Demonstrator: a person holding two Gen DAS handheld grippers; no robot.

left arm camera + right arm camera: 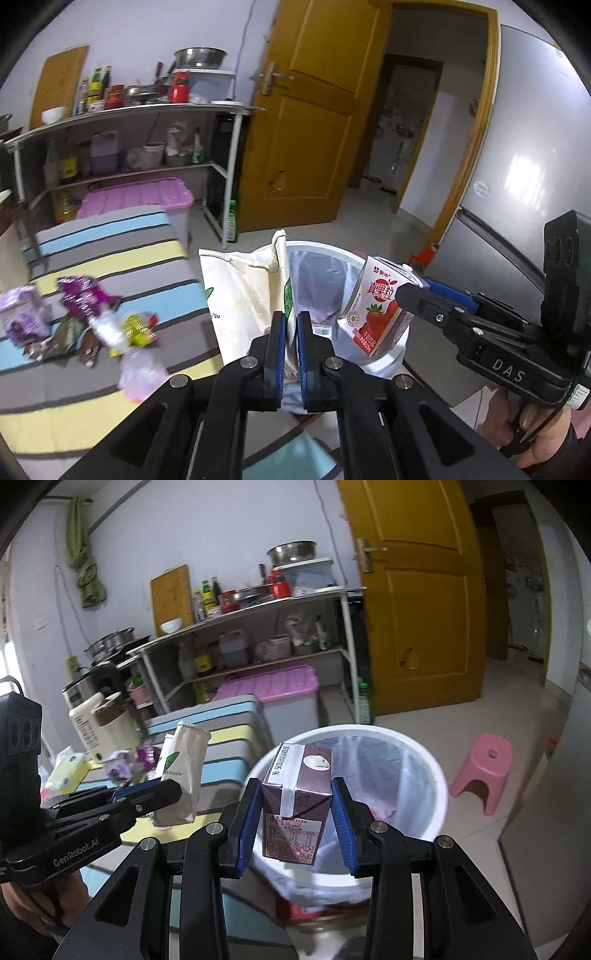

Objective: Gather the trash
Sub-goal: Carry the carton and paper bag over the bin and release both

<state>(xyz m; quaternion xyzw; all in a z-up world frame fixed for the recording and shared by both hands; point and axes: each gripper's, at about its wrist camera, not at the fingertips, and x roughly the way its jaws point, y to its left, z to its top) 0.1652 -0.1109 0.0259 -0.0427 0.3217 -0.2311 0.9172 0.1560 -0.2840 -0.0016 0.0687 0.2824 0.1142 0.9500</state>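
Two pieces of trash being carried to the white plastic lined bin (424, 760).
Left gripper (290, 328) fingers are pinching a cream paper bag (243, 291); right gripper (295, 808) fingers are clamping a strawberry drink carton (295, 805) above it.

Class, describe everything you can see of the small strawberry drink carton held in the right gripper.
The small strawberry drink carton is a rectangular paper box: one face red and white with strawberries and Chinese lettering, another purplish-brown with printed tables. A date code runs along its top. It stands roughly upright, clamped on two sides by the right gripper, whose blue pads press it, above the white round plastic-lined trash bin.

Glossy carton (295, 797), matt paper bag (245, 291)
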